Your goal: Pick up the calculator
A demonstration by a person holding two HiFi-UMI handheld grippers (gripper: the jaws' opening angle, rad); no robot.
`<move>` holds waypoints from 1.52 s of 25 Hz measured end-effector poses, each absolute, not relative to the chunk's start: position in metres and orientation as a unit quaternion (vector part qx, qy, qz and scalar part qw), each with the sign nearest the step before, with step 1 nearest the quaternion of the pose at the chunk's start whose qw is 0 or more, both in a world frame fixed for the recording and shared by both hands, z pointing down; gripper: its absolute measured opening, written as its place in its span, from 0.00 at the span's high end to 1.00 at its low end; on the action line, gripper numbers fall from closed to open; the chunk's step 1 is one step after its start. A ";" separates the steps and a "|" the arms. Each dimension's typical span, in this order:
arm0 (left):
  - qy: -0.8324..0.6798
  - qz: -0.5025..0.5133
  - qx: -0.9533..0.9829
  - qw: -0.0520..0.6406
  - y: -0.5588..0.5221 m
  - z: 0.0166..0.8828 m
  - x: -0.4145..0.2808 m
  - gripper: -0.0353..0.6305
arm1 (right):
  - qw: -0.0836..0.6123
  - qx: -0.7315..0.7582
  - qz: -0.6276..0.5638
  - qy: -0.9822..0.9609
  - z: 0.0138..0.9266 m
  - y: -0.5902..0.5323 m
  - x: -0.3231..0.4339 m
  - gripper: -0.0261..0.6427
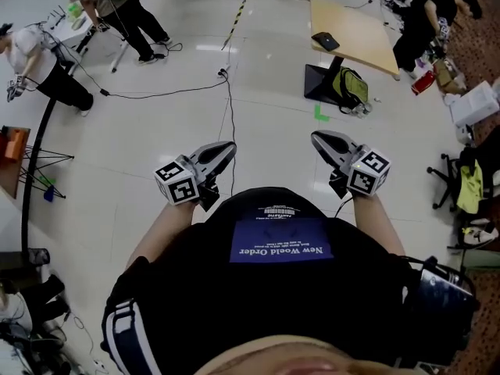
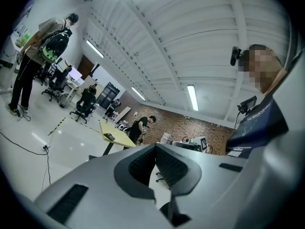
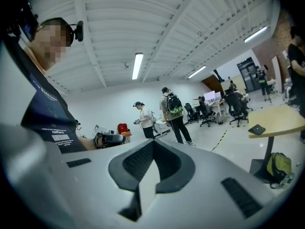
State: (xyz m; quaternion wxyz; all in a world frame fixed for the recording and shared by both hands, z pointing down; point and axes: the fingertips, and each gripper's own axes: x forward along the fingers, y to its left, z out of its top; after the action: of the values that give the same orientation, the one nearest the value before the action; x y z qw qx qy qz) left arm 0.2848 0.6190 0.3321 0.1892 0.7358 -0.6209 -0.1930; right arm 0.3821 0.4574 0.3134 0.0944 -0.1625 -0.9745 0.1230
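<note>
Black calculator [image 1: 325,41] well beyond right tool [image 1: 316,137].

The left claw [image 2: 155,149] is matt grey plastic with ribbed pads [image 2: 174,168]; the floor [image 1: 266,108] is glossy.

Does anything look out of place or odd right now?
A loose black cable trails across the open floor ahead, a possible trip hazard. A green backpack slumps by the yellow table's foot. Nothing looks spilled or broken.

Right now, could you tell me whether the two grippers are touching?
Apart: the head view shows open floor between the left gripper and right gripper.
</note>
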 end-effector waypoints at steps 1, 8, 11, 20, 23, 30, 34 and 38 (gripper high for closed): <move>-0.620 -0.198 0.735 0.189 0.614 0.332 0.271 0.94 | 0.098 -0.162 0.122 -0.974 0.315 0.455 0.372 0.98; -0.624 -0.207 0.728 0.193 0.553 0.341 0.208 0.94 | 0.103 -0.168 0.131 -0.972 0.332 0.392 0.312 0.98; -0.643 -0.203 0.715 0.185 0.514 0.338 0.184 0.94 | 0.100 -0.197 0.124 -0.967 0.333 0.354 0.280 0.98; -0.696 -0.210 0.671 0.145 0.395 0.308 0.101 0.94 | 0.104 -0.300 0.064 -0.946 0.318 0.234 0.167 0.98; -0.698 -0.223 0.665 0.146 0.366 0.305 0.077 0.94 | 0.102 -0.310 0.068 -0.943 0.317 0.207 0.130 0.98; -0.697 -0.236 0.656 0.165 0.342 0.323 0.006 0.94 | 0.114 -0.314 0.080 -0.939 0.330 0.185 0.060 0.98; -0.677 -0.241 0.677 0.159 0.324 0.330 -0.053 0.94 | 0.117 -0.298 0.073 -0.945 0.335 0.173 0.009 0.98; -0.637 -0.240 0.716 0.155 0.307 0.326 -0.135 0.94 | 0.107 -0.254 0.074 -0.958 0.327 0.161 -0.055 0.98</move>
State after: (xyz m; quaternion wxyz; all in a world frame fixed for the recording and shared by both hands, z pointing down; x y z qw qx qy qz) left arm -0.1349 0.3074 0.3260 0.1553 0.7157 -0.6372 -0.2401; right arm -0.0549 0.1607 0.3268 0.1068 -0.2537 -0.9585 0.0745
